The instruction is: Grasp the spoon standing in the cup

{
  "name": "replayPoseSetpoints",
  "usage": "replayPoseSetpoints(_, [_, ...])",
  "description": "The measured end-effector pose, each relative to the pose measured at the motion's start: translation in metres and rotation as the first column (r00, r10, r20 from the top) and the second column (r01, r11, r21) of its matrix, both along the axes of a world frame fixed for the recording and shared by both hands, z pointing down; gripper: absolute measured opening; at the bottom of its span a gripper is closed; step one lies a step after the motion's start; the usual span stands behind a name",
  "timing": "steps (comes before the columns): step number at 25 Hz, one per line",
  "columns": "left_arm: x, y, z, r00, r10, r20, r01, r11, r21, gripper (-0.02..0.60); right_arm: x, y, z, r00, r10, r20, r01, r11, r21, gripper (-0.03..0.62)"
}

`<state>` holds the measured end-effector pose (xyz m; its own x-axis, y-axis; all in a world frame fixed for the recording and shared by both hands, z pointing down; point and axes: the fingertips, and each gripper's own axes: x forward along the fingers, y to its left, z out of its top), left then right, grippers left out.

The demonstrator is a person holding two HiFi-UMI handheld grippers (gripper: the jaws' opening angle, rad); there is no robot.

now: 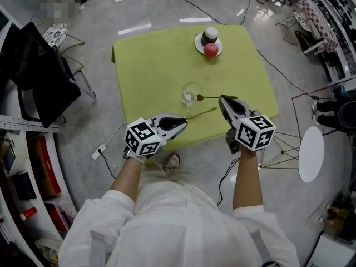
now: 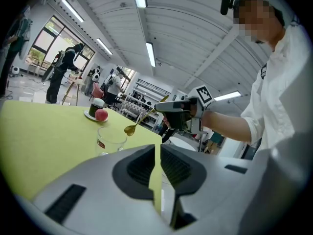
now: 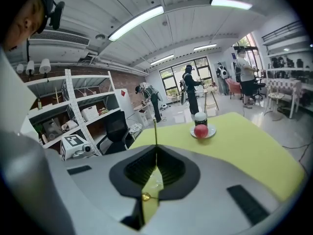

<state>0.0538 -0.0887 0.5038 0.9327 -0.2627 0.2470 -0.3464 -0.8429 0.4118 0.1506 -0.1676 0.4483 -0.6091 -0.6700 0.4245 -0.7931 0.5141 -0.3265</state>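
Polished grey floor (image 1: 100,115) noted, overhead light reflected in it. A square counter (image 1: 161,65) draped in yellow-green cloth is set mid-room. A black chair (image 1: 39,77) is placed off one side, a round white side table (image 1: 310,153) off the other. White metal shelving (image 3: 73,106) is stood along a brick wall. Large windows (image 3: 183,75) are seen at the far end. A ribbed white ceiling (image 3: 195,28) is lit by long strip lights (image 3: 137,21).

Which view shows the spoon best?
Left gripper view: the spoon shows side-on, bowl by the cup rim, handle in the right gripper. Head view shows it small; right gripper view shows only its thin handle between the jaws.
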Motion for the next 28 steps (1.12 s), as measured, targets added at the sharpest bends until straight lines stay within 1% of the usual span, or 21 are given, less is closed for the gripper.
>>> replayPoseSetpoints(5, [0.005,0.002,0.001,1.0,0.011,0.003,-0.011,1.0,-0.002,0.037,0.009,0.011,0.008,1.0,0.009,0.024,-0.009,1.0,-0.03,0.008])
replayPoseSetpoints(16, [0.001,0.003,0.005,1.0,0.007,0.017,-0.007,1.0,-0.01,0.035,0.008,0.032,0.054,1.0,-0.011,0.018,0.014,0.989,-0.145,0.008])
replayPoseSetpoints(19, [0.0,0.005,0.009,1.0,0.009,0.028,-0.008,1.0,-0.017,0.035,0.005,0.038,0.07,0.999,-0.028,0.024,0.032,0.981,-0.192,0.008])
replayPoseSetpoints(23, [-0.002,0.007,0.012,0.999,0.011,0.036,-0.01,1.0,-0.024,0.035,-0.005,0.049,0.093,0.997,-0.066,0.036,0.073,0.962,-0.263,0.008])
replayPoseSetpoints(28, [-0.002,0.007,0.014,0.999,0.013,0.042,-0.011,1.0,-0.029,0.035,-0.013,0.057,0.113,0.994,-0.096,0.048,0.106,0.941,-0.321,0.008])
